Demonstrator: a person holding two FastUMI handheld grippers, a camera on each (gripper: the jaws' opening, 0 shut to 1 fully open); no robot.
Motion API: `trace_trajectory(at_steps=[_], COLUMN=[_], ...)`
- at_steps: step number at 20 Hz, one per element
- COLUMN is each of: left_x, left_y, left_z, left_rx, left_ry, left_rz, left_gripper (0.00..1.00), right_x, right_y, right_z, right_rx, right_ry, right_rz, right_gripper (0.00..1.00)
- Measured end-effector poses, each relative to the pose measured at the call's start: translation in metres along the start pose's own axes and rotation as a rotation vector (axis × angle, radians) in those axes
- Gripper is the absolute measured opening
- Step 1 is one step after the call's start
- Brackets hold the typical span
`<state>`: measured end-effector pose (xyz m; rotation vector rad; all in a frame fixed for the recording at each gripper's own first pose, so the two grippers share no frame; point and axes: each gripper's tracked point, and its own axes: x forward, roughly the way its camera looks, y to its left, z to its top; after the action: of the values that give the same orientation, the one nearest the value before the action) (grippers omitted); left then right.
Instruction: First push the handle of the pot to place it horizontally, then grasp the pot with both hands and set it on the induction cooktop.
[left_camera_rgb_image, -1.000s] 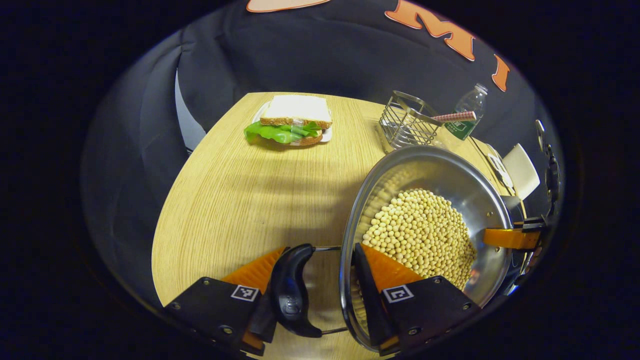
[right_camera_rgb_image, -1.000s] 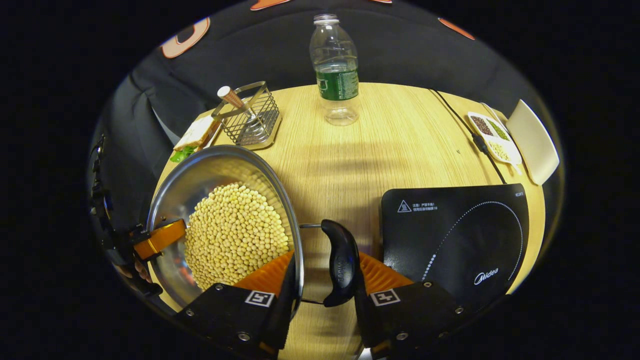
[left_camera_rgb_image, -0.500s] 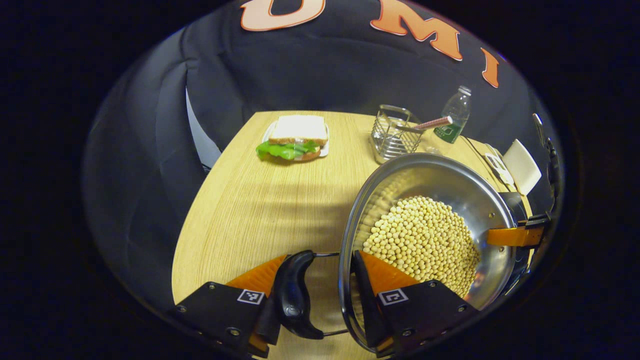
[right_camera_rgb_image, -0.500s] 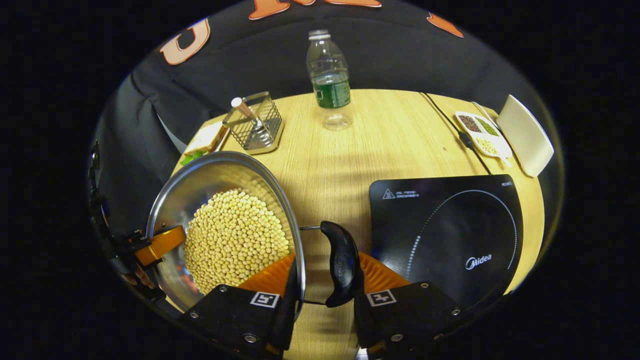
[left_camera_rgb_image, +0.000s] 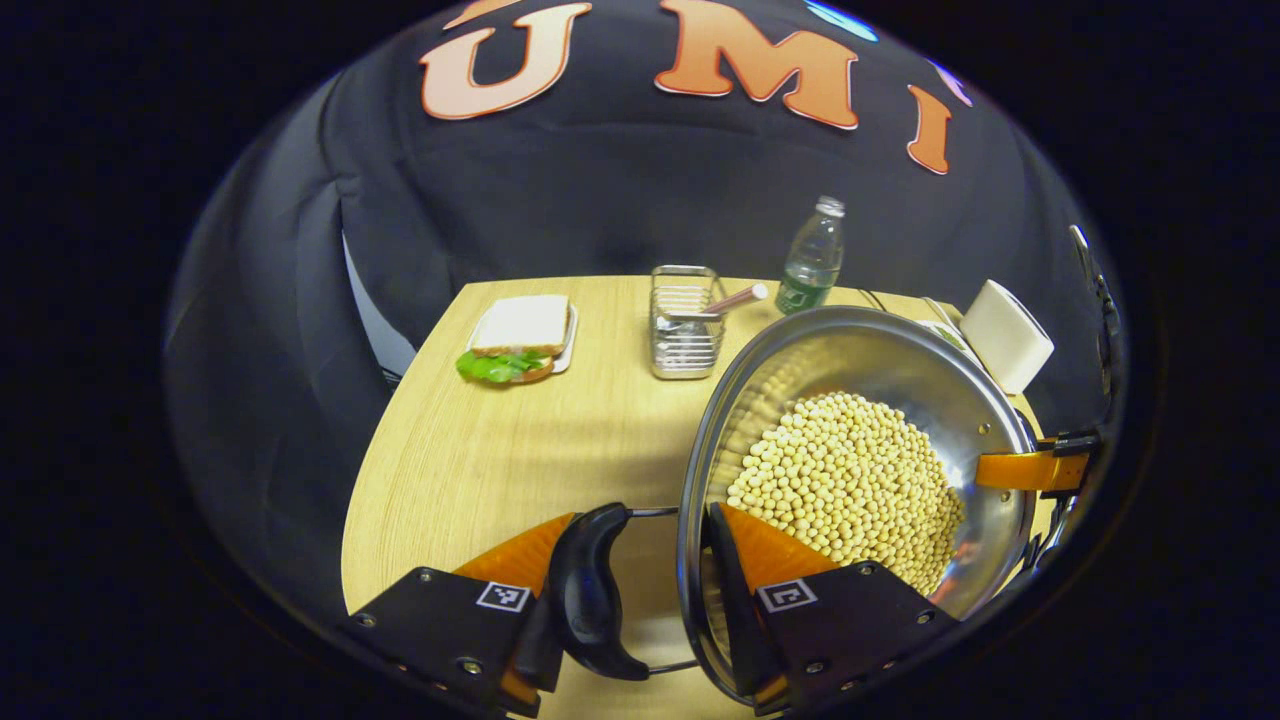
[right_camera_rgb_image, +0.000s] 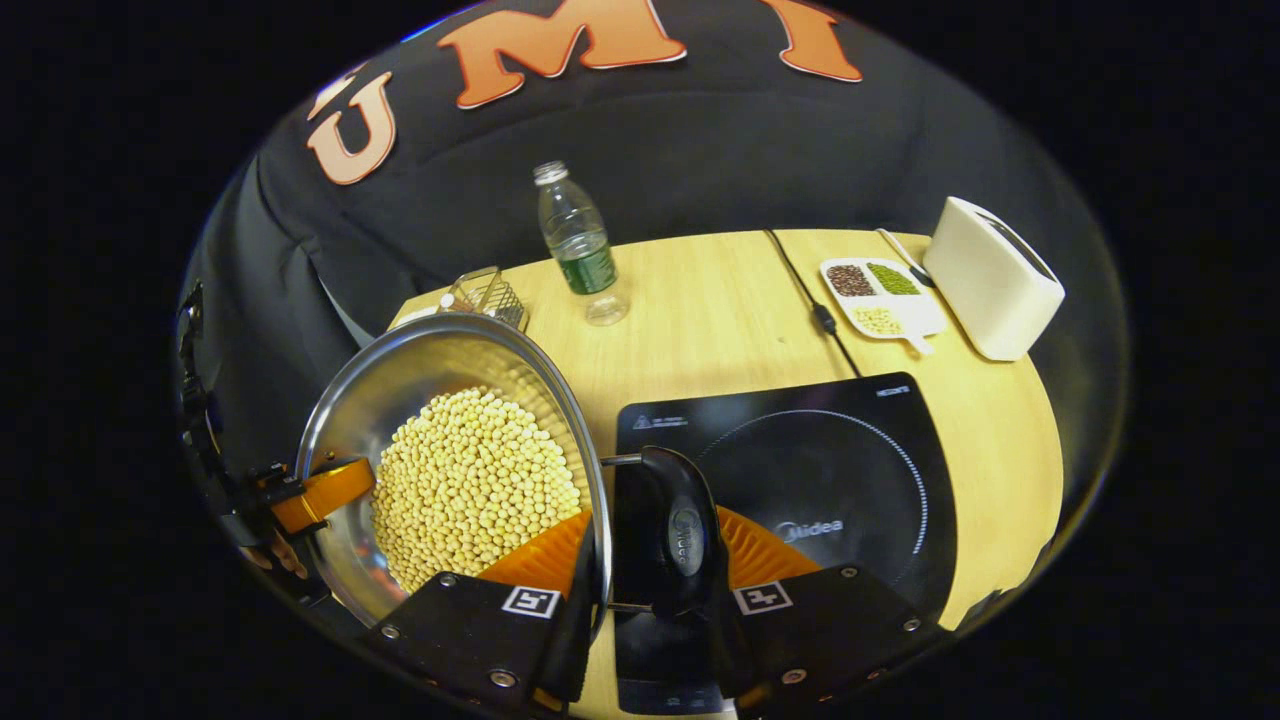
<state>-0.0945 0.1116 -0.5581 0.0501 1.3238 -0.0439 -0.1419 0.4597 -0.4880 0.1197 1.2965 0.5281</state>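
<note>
The wooden table (left_camera_rgb_image: 480, 460) is being seen from higher than a second ago, with more of its far edge and the booth wall taken in by both views, so the pot (left_camera_rgb_image: 860, 400) is judged to be lifted clear of it. The cooktop (right_camera_rgb_image: 800, 470) is now being overlapped by the pot's near handle in the right gripper view, where a second ago bare wood lay between them; the pot is therefore being carried toward it but is not yet set down. The pot, filled with pale beans (right_camera_rgb_image: 470, 480), is being held level between the two tools. The left gripper (left_camera_rgb_image: 640, 590) is being pressed together across the rim and the black side handle (left_camera_rgb_image: 590, 590), one finger inside the pot and one outside. The right gripper (right_camera_rgb_image: 640, 580) is being clamped the same way on the opposite handle (right_camera_rgb_image: 680, 540). A further shift sideways and a steady lowering are judged to be what remains.
</note>
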Motion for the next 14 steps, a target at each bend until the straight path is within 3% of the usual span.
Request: trace_trajectory(at_steps=[9,12,14], left_x=[-0.016,-0.054,-0.089], left_y=[-0.074,-0.127,-0.138], left_z=[0.035,0.050,0.046], left_rx=[0.062,0.091,0.072], left_ry=[-0.025,-0.048,-0.054], left_rz=[0.002,0.023,0.034], left_gripper=[0.67,0.67,0.67], right_x=[-0.039,-0.035,-0.031], right_y=[-0.037,-0.044,-0.044], right_z=[0.014,0.010,0.007], right_rx=[0.051,0.066,0.062], right_ry=[-0.063,-0.081,-0.087], right_rz=[0.008,0.030,0.042], right_gripper=[0.49,0.49,0.48])
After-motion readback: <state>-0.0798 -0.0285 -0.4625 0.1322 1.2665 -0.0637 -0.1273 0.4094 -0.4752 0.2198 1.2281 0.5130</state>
